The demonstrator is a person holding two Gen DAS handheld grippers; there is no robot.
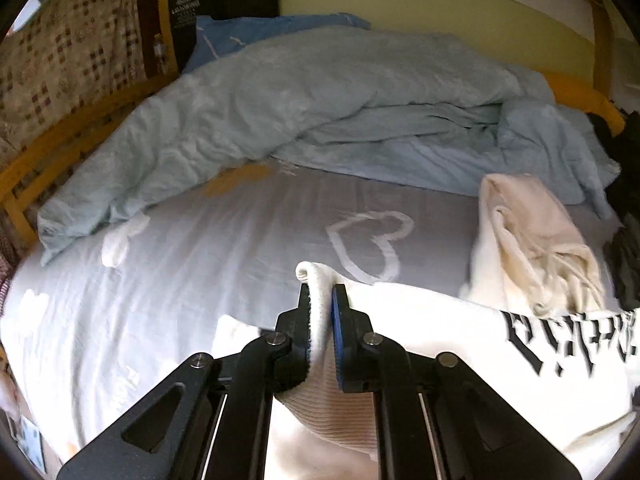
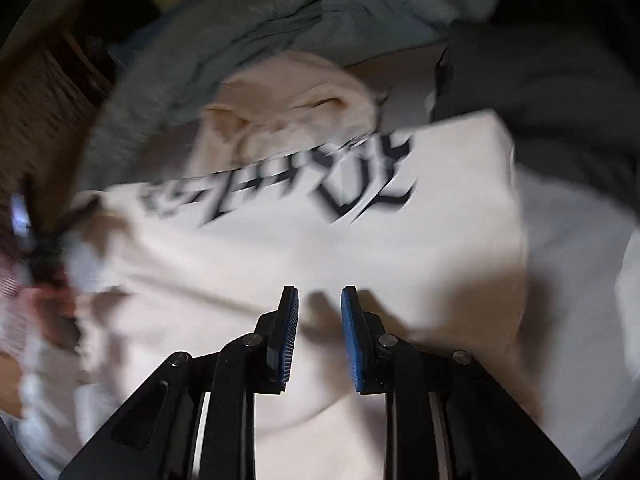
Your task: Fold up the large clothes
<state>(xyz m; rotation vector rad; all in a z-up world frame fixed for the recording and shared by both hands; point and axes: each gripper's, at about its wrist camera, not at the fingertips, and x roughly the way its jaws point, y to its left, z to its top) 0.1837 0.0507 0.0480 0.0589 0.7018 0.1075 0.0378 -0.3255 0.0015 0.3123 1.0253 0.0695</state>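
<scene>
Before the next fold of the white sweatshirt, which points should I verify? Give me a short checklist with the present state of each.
1. Left gripper grips the ribbed hem of the white sweatshirt: ok.
2. Right gripper holds cloth: not ok, the jaws stand apart with nothing between them.
3. Bare grey sheet for laying down: ok.
4. Cream garment clear of the sweatshirt: cannot tell.
5. Sweatshirt lies flat: cannot tell, right view is blurred.

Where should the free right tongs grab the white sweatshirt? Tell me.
Judging by the pictures, take the white sweatshirt at its straight right-hand edge, coming in from that side: it lies flat and bare there. The left tongs already pinch a ribbed edge; the right tongs are open above the cloth.
</scene>
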